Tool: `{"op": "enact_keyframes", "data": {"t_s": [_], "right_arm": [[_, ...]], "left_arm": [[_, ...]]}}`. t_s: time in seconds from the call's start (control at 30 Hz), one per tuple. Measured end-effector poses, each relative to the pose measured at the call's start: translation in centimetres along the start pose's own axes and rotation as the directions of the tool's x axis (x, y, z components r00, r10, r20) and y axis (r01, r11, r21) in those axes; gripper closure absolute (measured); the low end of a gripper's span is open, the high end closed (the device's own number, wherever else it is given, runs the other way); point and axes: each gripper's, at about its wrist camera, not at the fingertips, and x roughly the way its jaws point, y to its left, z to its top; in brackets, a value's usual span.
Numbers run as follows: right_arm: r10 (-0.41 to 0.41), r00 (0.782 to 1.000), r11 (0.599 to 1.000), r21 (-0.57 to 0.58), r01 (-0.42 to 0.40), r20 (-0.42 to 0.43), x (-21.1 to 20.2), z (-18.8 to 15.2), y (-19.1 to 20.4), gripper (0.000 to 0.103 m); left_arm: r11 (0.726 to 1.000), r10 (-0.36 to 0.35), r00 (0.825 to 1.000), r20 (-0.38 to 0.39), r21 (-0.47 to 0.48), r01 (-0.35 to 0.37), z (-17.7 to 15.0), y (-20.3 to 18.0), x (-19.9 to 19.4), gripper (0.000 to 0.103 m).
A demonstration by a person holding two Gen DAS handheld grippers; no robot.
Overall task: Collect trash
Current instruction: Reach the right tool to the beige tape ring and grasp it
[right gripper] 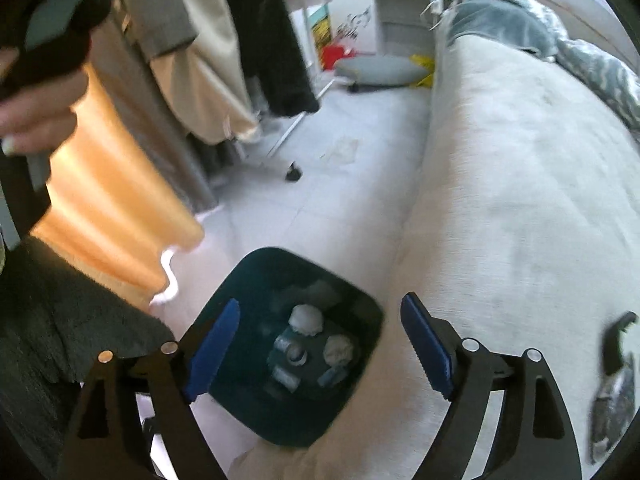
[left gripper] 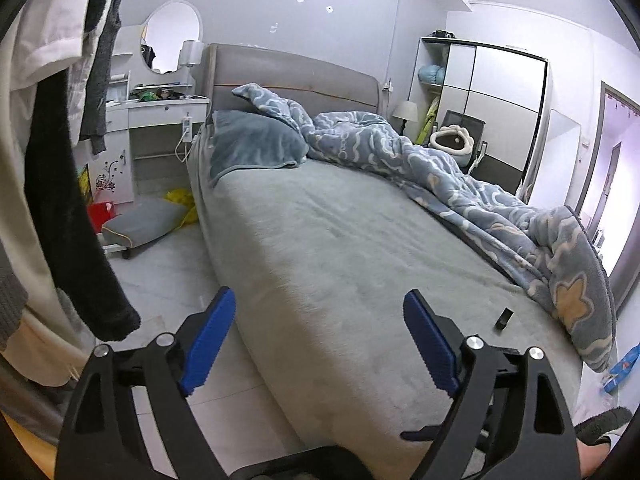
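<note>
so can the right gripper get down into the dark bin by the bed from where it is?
Probably yes. The right gripper is open and empty, directly over the bin, whose mouth is uncovered. Crumpled paper already lies inside, and nothing sits between fingers and opening. The bed edge is close beside it.

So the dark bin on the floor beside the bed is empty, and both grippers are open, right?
Not quite. The right wrist view shows the bin already holds crumpled paper balls and other scraps. The rest stands: it sits beside the bed, and both grippers are open.

We count one dark bin point(right gripper: 256, 280) on the floor, near left of one bed point(right gripper: 520, 208), holding two crumpled white paper balls point(right gripper: 306, 319) among blurred scraps we cannot number.
</note>
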Motion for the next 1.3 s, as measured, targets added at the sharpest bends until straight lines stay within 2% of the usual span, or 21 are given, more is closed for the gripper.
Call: {"op": "enact_keyframes", "data": {"t_s": [0.1,0.27,0.4,0.73,1.0,1.17,1.23,1.3], "right_arm": [[-0.025,0.999,0.999,0.027,0.024,0.04,-1.7,-0.3,-1.8,0.013],[-0.098,0.991,0.994,0.059,0.093,0.088,-4.1,-1.0,-4.3,0.011],[-0.173,0.977,0.983,0.09,0.162,0.123,-6.1,-2.0,-6.6,0.01],[-0.287,0.945,0.943,0.216,0.252,0.153,-10.4,-5.9,-12.6,0.009],[-0.371,0.918,0.91,0.253,0.329,0.14,-13.1,-8.5,-16.1,0.009],[-0.383,0.916,0.902,0.262,0.343,0.12,-13.8,-10.4,-17.3,0.009],[-0.385,0.916,0.9,0.266,0.346,0.111,-13.8,-10.9,-17.7,0.009],[-0.378,0.92,0.9,0.273,0.34,0.101,-13.8,-11.6,-18.3,0.009]], "left_arm": [[1.0,-0.01,1.0,-0.006,0.008,0.01,0.1,-1.4,0.7,0.012],[0.999,-0.043,0.999,-0.024,0.031,0.044,0.1,-3.9,2.0,0.009],[0.997,-0.067,0.997,-0.045,0.034,0.069,-0.3,-5.5,3.0,0.006],[0.994,-0.073,0.991,-0.115,0.068,0.081,-1.9,-9.0,5.4,0.005],[0.982,-0.153,0.973,-0.171,0.085,0.169,-3.2,-12.9,6.8,0.005],[0.968,-0.186,0.961,-0.203,0.131,0.215,-4.2,-15.5,7.4,0.005],[0.962,-0.201,0.953,-0.226,0.137,0.235,-4.7,-16.4,7.8,0.005],[0.952,-0.236,0.933,-0.272,0.126,0.278,-5.4,-17.3,8.4,0.006]]}}
